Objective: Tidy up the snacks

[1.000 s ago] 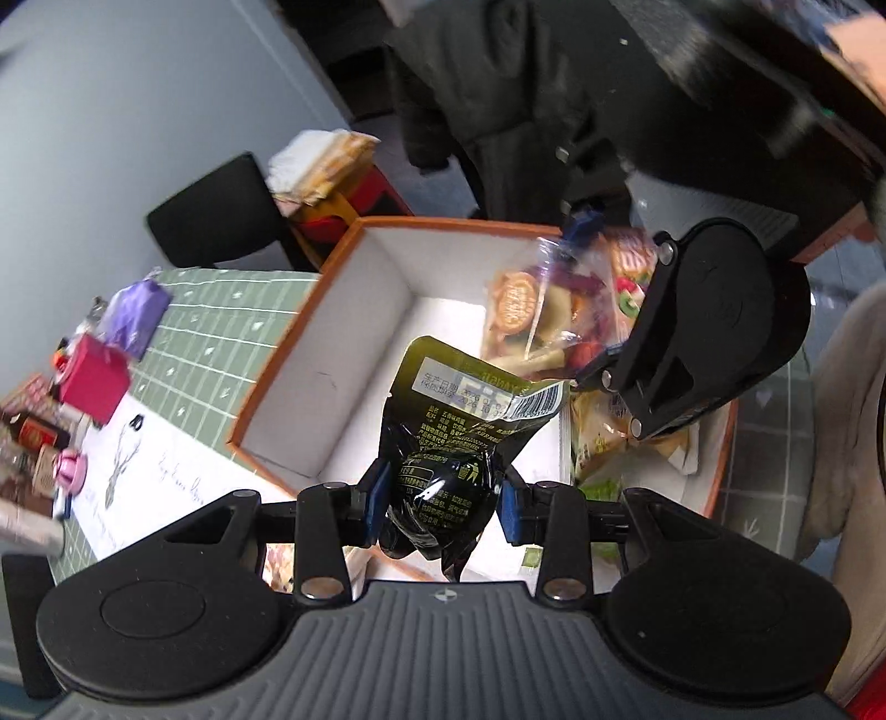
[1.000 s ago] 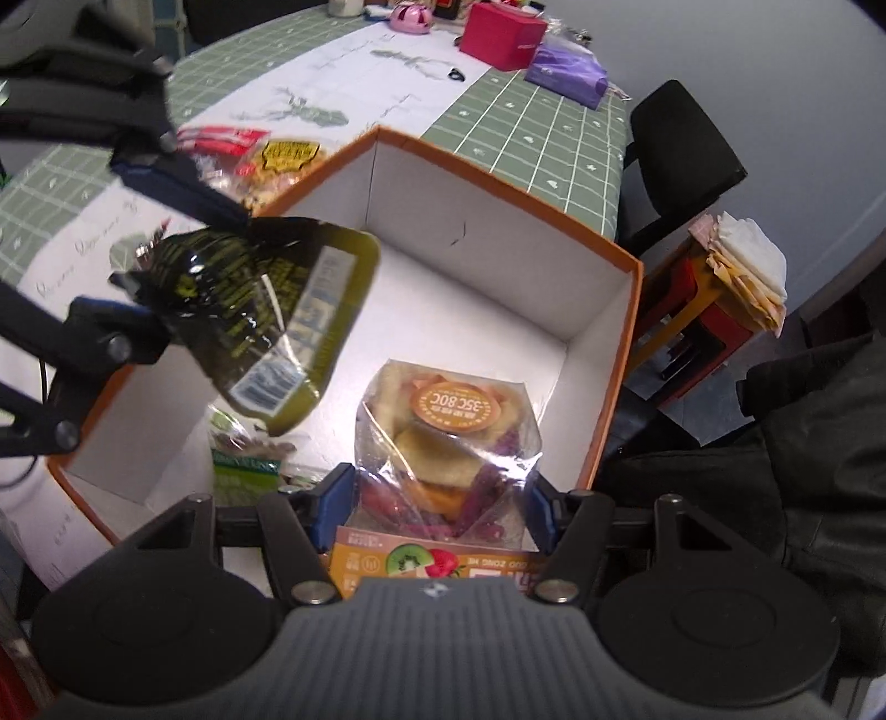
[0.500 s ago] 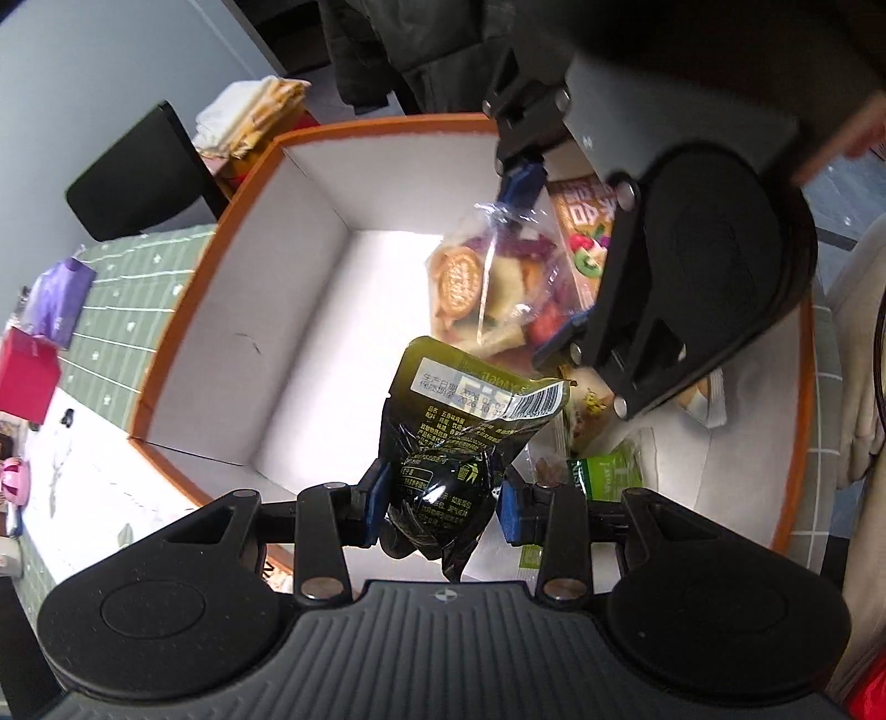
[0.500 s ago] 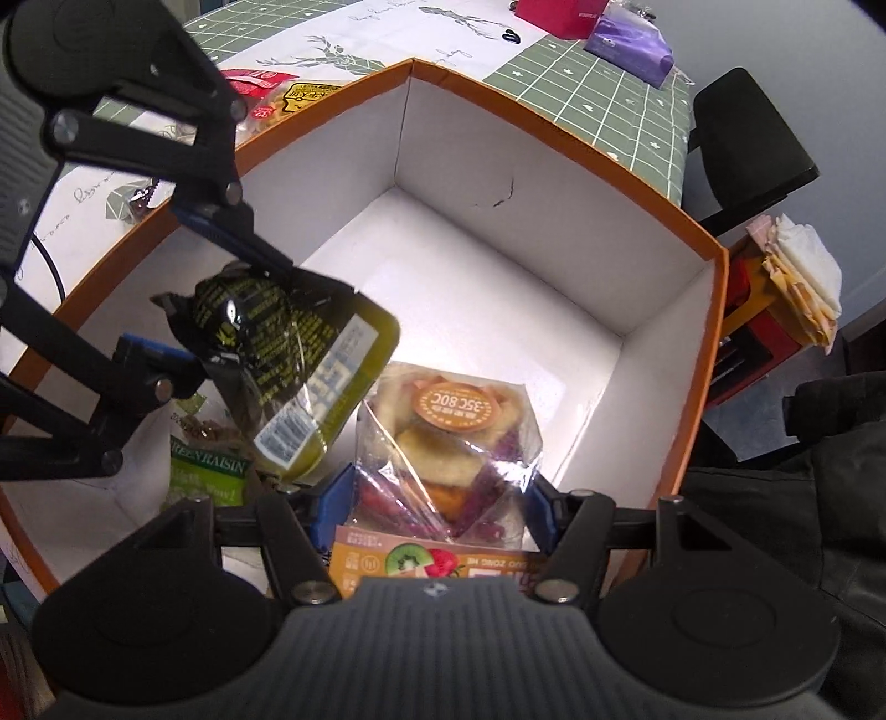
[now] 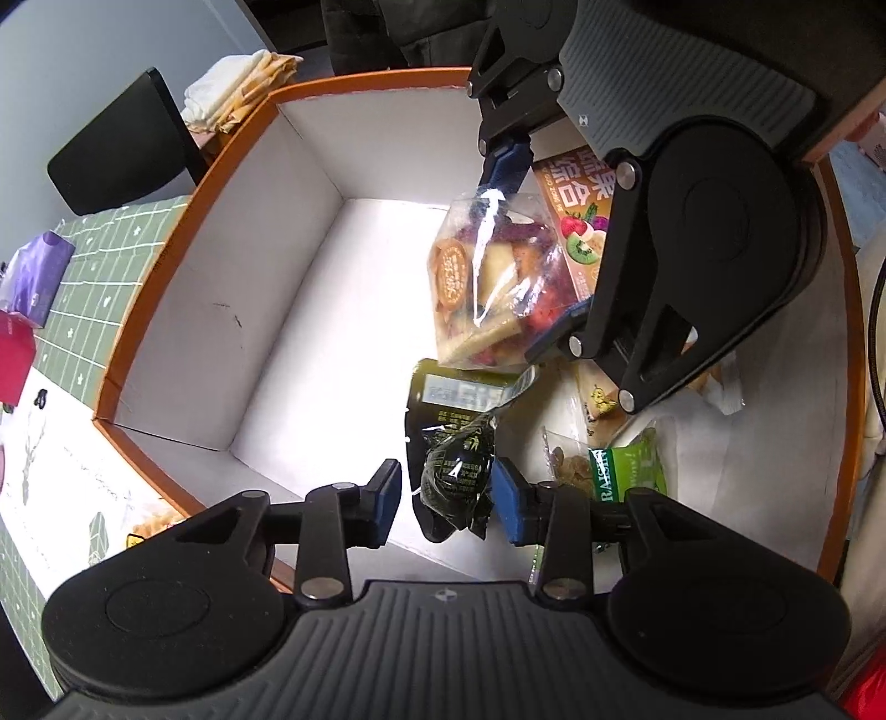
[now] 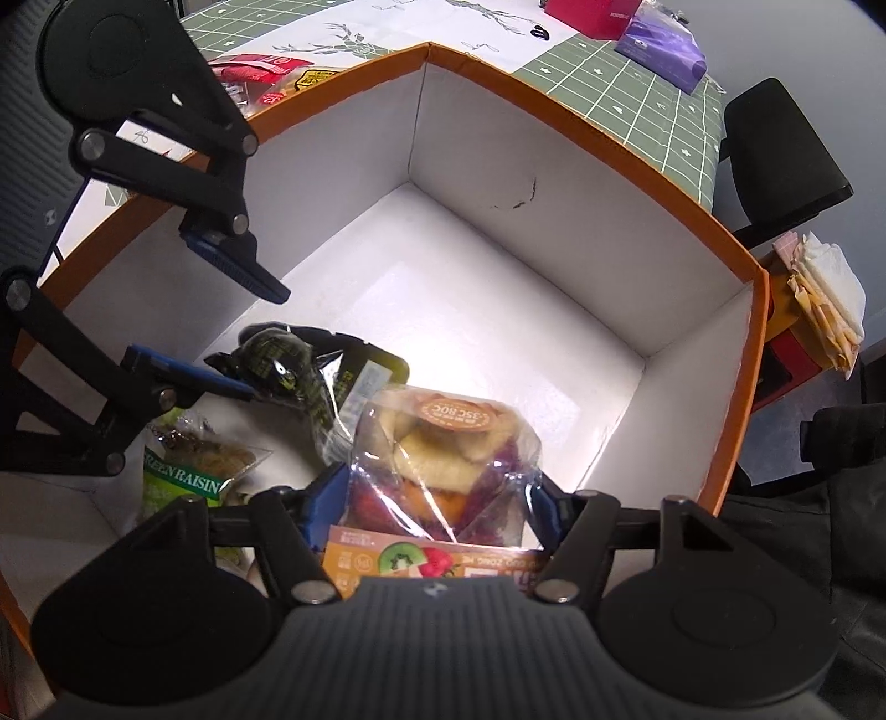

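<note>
We see a big orange box [image 5: 166,266] with white inner walls sitting on a green grid tablecloth [image 6: 653,72], filling both views; its floor is mostly bare on the far side, and the snacks sit together in the near corner.

Right gripper [image 6: 429,501], seen in the left wrist view as the big black body at upper right [image 5: 531,249], is clamped on a clear bag of dried fruit [image 6: 443,448] with an orange round label. Blue pads press both sides of the bag. The bag's orange printed header card [image 6: 421,559] shows kiwi and strawberry art, just behind the fingers. The bag hangs low inside the box, over the other snacks.

Left gripper [image 5: 446,495] has its jaws spread apart. A dark green foil packet [image 5: 454,459] lies between the blue pads; we see a gap on the left pad side, and whether the right pad touches it we cannot tell. The packet appears to rest on the box floor, partly tucked under the dried fruit bag.

Just beside the packet lies a green raisin pack [image 6: 183,476], also on the box floor.

Outside the box: a red snack packet [image 6: 255,69] and a yellow one [image 6: 318,77] on the table by the rim, a purple pouch [image 6: 664,41], a red box [image 6: 587,14], and a black chair [image 6: 775,149].
</note>
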